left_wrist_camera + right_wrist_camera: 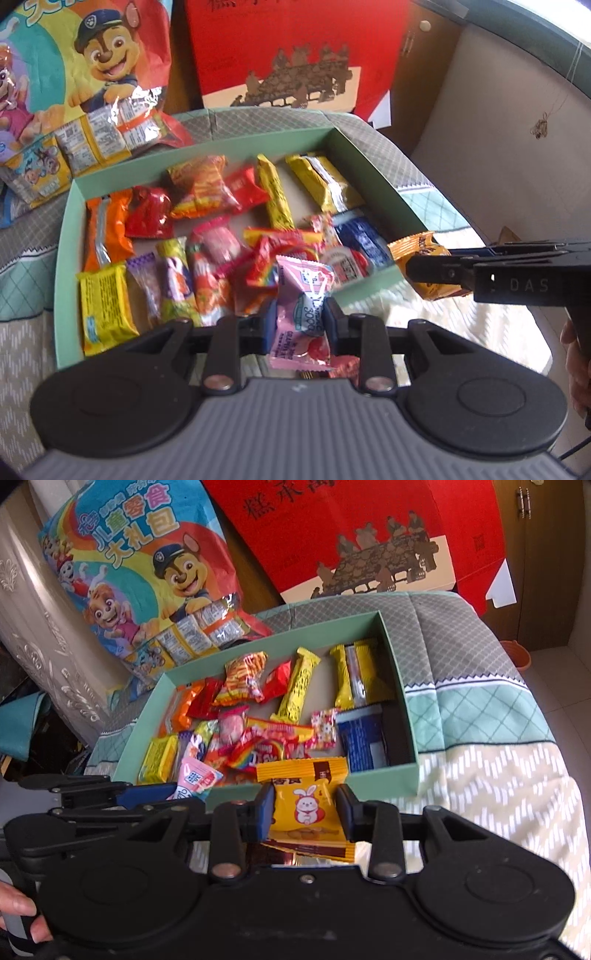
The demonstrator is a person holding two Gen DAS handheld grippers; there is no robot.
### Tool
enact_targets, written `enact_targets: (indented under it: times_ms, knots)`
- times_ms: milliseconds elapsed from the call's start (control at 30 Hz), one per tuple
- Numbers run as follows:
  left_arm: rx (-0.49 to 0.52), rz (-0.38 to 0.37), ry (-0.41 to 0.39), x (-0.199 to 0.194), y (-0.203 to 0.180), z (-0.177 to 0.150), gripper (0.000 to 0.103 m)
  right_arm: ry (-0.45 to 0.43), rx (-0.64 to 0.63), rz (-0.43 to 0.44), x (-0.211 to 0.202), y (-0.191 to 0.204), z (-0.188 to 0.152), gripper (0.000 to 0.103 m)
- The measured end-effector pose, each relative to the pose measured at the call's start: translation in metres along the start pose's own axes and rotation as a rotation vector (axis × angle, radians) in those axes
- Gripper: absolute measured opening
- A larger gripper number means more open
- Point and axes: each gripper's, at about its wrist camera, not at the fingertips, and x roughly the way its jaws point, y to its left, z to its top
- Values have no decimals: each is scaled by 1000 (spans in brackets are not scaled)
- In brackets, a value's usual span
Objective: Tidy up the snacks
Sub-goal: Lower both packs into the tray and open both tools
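1. The left hand-held gripper (300,317) clamps a pink candy packet (301,314).
2. The right hand-held gripper (304,808) grips a yellow rabbit-print packet (308,805).
3. Beyond, a green box (400,698) of snacks sits on what seems a bed (480,716).
4. A cartoon snack bag (140,576) stands behind.

Behind your work area, the backdrop.
You've got a red gift box (369,535) standing upright at the back, with a printed scene of figures round a long table. Under everything lies a quilted bedspread (480,720), grey, teal and cream. Far right, a wooden cabinet (546,572) and an orange bin (517,655).
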Motion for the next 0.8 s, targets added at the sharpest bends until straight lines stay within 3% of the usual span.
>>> enact_targets:
  times_ms: [300,600,667,767,800]
  knots:
    - [-57,49,4,50,30,59,27,-24,26,-28,62,-6,62,35]
    - [-84,60,26,88,43,86,28,-32,8,-42,113,-4,96,36]
    - [-98,65,30,93,46,88,34,-45,3,-42,118,-4,100,40]
    - [-114,94,26,97,49,86,74,-66,12,-50,121,-4,102,87]
    - [-110,104,20,96,49,85,80,-77,11,-50,119,-5,101,94]
